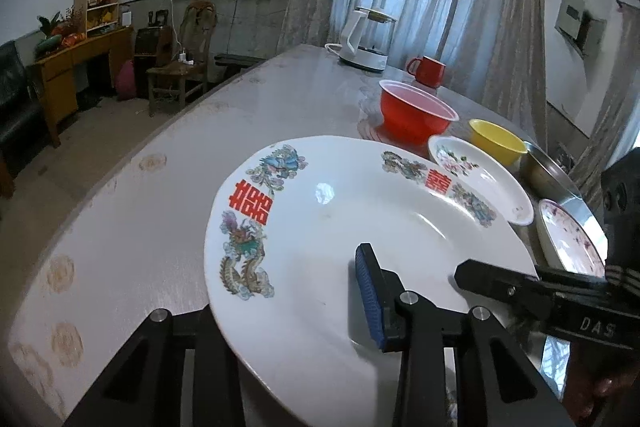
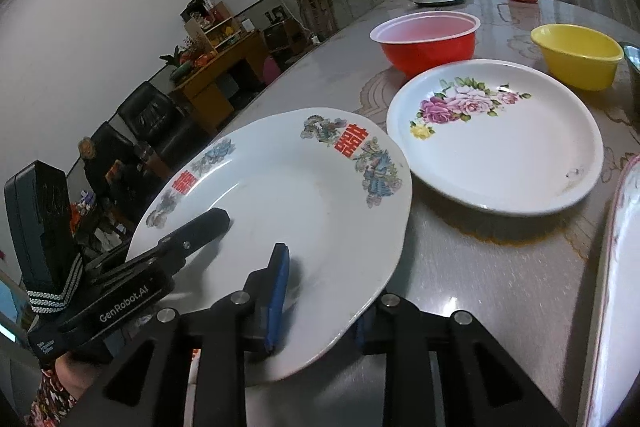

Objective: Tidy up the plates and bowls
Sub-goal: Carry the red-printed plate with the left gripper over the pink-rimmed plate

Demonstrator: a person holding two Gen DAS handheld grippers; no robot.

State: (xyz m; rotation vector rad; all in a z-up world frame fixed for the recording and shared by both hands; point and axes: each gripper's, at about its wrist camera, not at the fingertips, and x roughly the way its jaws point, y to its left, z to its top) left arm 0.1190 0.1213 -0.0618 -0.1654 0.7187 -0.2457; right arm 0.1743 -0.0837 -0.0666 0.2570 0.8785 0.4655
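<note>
A large white plate (image 1: 360, 211) (image 2: 288, 211) with dragons and red characters is lifted and tilted over the table. My left gripper (image 1: 296, 267) is shut on its near rim, blue pad on top and the other finger hidden underneath. From the right, my right gripper (image 1: 472, 275) (image 2: 320, 279) is shut on the same plate, one pad on top and one below. In the right wrist view the left gripper (image 2: 216, 221) reaches in from the left. Beyond stand a rose plate (image 1: 480, 183) (image 2: 496, 139), a red bowl (image 1: 416, 115) (image 2: 428, 43) and a yellow bowl (image 1: 496, 141) (image 2: 576, 55).
A metal basin (image 1: 552, 175) and a pink-patterned plate (image 1: 568, 239) (image 2: 616, 267) lie at the right. A white kettle (image 1: 366, 43) and a red mug (image 1: 428, 71) stand at the far end of the table (image 1: 140, 227). A person (image 2: 92, 163) sits on a black sofa beyond.
</note>
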